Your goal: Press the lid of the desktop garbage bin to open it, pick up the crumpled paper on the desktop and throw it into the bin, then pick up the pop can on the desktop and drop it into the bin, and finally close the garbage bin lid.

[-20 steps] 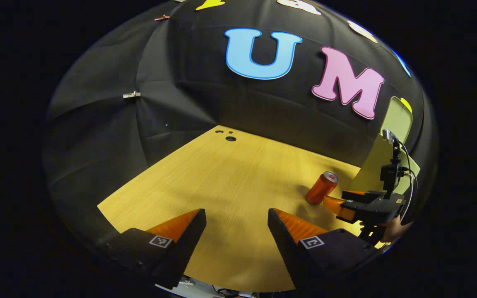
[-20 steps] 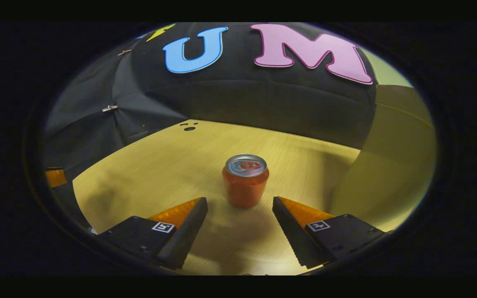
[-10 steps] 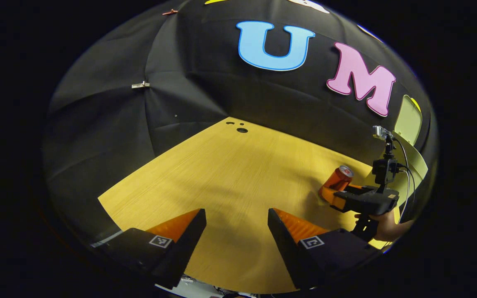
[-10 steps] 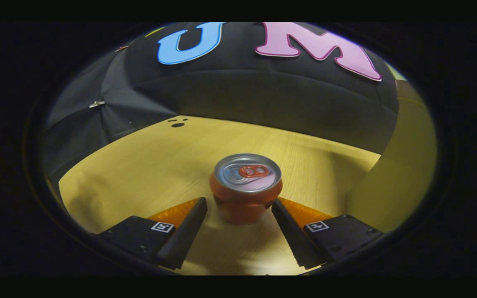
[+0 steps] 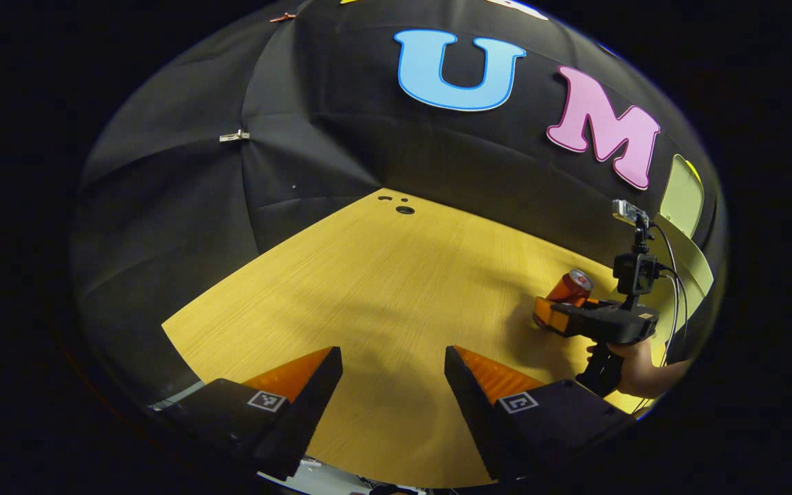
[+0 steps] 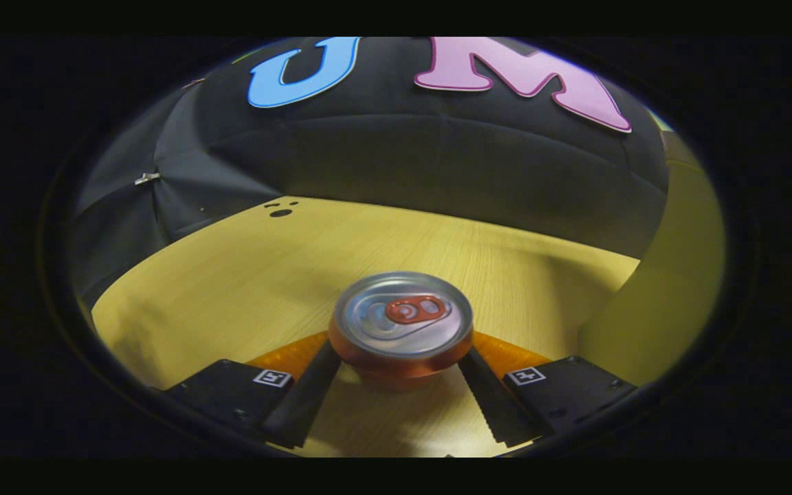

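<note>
Right gripper view: the orange aluminium pop can (image 6: 401,333) w/ silver top and red pull tab stands upright on the light wood-grain desktop (image 6: 245,275), at 6 o'clock in the view, directly between the fingers (image 6: 303,399) of the right gripper (image 6: 396,371). One finger flanks the can at 9 o'clock, the other at 3 o'clock; both sit very close to the can wall, but actual contact on either side cannot be confirmed, so the grip state is undetermined. The pale yellow-green plastic garbage bin (image 6: 664,289) is at 3 o'clock of the can, near it but apart. Left gripper view: the left gripper (image 5: 393,375) hangs above bare desktop w/ jaws spread wide and nothing between them. Approx. 3 o'clock in this view, the right gripper is seen from the side w/ a hand (image 5: 633,368) on its handle; the can sits at its finger end, base on the desktop. The bin is just past the can at 2–3 o'clock, w/ its yellow-green lid (image 5: 685,196) raised upright. Dark round holes (image 5: 404,209) mark the desktop's far edge at 12 o'clock.
</note>
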`<state>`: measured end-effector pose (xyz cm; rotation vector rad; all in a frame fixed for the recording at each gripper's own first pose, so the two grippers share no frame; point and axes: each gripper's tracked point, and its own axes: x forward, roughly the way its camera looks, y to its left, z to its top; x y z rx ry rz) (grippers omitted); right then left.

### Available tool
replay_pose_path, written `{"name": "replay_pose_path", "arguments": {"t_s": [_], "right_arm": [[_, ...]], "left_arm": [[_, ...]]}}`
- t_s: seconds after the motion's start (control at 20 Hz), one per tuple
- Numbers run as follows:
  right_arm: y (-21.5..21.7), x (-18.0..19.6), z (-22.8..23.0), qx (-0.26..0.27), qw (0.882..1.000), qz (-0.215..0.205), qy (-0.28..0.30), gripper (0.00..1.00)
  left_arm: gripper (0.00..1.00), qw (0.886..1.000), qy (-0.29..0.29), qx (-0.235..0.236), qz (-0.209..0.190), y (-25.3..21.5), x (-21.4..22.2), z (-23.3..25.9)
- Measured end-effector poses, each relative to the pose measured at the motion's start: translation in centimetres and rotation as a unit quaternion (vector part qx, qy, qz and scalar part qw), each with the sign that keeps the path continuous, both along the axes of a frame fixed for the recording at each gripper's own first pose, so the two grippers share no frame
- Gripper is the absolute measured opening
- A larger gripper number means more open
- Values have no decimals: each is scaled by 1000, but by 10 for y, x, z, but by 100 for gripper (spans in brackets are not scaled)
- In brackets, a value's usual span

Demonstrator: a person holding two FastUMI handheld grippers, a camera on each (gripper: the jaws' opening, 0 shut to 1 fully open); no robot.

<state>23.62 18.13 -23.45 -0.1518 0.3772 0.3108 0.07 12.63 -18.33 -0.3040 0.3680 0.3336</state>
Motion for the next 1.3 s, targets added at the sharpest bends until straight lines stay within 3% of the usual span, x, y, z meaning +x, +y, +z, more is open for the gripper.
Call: {"name": "replay_pose_path", "arguments": {"t_s": [0.1,0.2,0.25,0.4,0.45,0.65,0.7,0.75,0.95,1.1,1.15,1.3], "right_arm": [[3,-1,-2,-1,1000,6,5,84],[4,-6,2,-4,1000,14,4,84],[5,-8,7,-5,1000,18,-1,87],[7,-18,24,-6,999,33,-11,79],[7,-23,33,-4,999,38,-15,83],[4,-49,72,7,998,58,-35,83],[3,-57,82,9,997,64,-38,79],[1,-64,94,10,997,70,-43,83],[-5,-88,154,30,993,90,-69,83],[-14,-100,206,30,989,94,-111,83],[-19,-104,222,28,988,92,-121,87],[-31,-114,267,37,984,81,-153,83]], "left_arm": [[96,1000,2,-1,-2,-4,-2,-2],[92,1000,1,2,-4,-4,-1,1],[96,1000,0,5,-6,-5,-1,3],[96,1000,-5,15,-12,-9,-2,10],[96,1000,-7,16,-14,-9,-3,12],[96,999,-13,18,-23,-18,-5,18],[96,999,-15,20,-27,-21,-6,21],[96,999,-17,22,-31,-23,-6,24],[96,998,-25,20,-48,-35,-11,29],[96,997,-28,23,-66,-48,-14,32],[96,997,-30,23,-74,-51,-14,33],[96,994,-37,22,-104,-65,-12,36]]}}
